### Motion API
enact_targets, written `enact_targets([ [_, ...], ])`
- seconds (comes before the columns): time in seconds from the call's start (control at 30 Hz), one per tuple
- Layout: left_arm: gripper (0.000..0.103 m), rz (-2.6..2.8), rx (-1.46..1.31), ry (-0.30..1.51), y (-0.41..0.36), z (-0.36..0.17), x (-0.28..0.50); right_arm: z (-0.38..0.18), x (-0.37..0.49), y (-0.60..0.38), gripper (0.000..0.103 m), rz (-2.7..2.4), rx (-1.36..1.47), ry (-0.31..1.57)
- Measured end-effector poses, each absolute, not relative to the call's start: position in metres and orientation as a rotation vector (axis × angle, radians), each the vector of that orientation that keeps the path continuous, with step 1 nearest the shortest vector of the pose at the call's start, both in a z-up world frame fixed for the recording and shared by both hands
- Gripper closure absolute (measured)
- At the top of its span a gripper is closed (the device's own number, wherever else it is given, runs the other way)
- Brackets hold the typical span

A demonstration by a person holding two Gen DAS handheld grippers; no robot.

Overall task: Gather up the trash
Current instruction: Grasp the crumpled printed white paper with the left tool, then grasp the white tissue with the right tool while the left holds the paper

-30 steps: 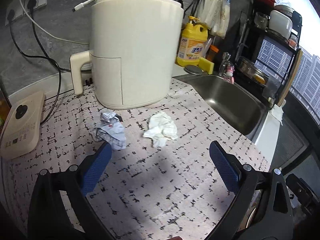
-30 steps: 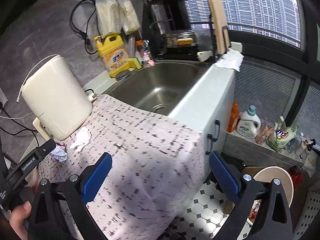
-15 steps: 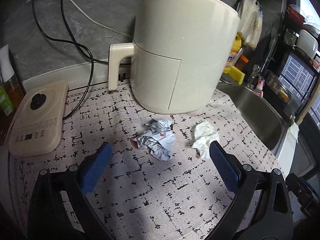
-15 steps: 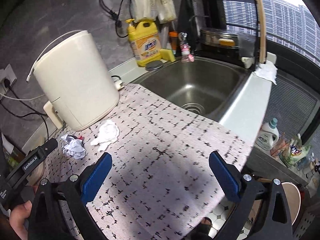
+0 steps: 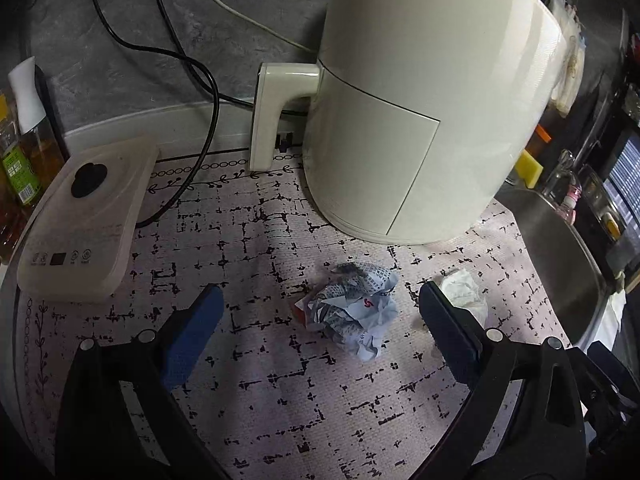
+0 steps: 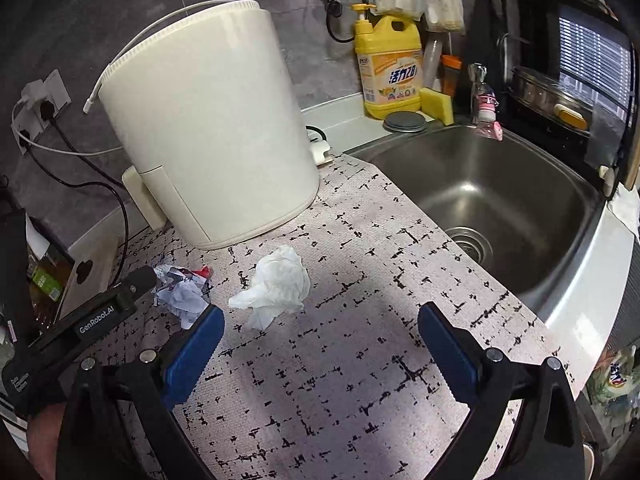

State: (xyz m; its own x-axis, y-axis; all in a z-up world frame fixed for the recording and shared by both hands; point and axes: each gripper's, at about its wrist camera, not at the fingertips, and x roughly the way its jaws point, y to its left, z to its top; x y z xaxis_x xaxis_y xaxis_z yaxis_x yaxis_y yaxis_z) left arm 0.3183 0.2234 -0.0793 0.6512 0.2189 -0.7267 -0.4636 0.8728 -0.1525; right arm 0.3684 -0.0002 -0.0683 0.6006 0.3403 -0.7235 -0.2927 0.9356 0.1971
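While both tools hung with fingers spread, the left tool (image 5: 316, 320) framed a crumpled wrapper (image 5: 356, 312) on the worktop (image 5: 280, 400), beside a white tissue (image 6: 276, 284); next, probably lowering and closing.

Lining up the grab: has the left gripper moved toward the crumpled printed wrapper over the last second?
Yes. The left gripper has closed in on the air fryer, and the crumpled printed wrapper now lies between its open fingers.
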Motion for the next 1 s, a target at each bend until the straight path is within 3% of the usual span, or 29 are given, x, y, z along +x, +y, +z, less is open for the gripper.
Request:
enact_targets([
  [0.33,0.01,0.419,-0.365,0.837,0.222,-0.108,0.354,-0.076,0.405,0.005,0.008,0.408,0.007,0.876],
  [0.47,0.057,0.425,-0.388,0.85,0.227,-0.112,0.354,-0.083,0.413,0.014,0.008,0.441,-0.009,0.896],
  [0.5,0.06,0.446,-0.393,0.835,0.23,-0.11,0.351,-0.084,0.415,0.017,0.008,0.451,-0.013,0.9],
  [0.93,0.062,0.642,-0.431,0.77,0.273,-0.093,0.299,-0.116,0.422,0.072,0.016,0.573,-0.075,0.991],
  [1.0,0.062,0.661,-0.436,0.773,0.279,-0.094,0.293,-0.124,0.423,0.079,0.024,0.569,-0.104,1.015],
])
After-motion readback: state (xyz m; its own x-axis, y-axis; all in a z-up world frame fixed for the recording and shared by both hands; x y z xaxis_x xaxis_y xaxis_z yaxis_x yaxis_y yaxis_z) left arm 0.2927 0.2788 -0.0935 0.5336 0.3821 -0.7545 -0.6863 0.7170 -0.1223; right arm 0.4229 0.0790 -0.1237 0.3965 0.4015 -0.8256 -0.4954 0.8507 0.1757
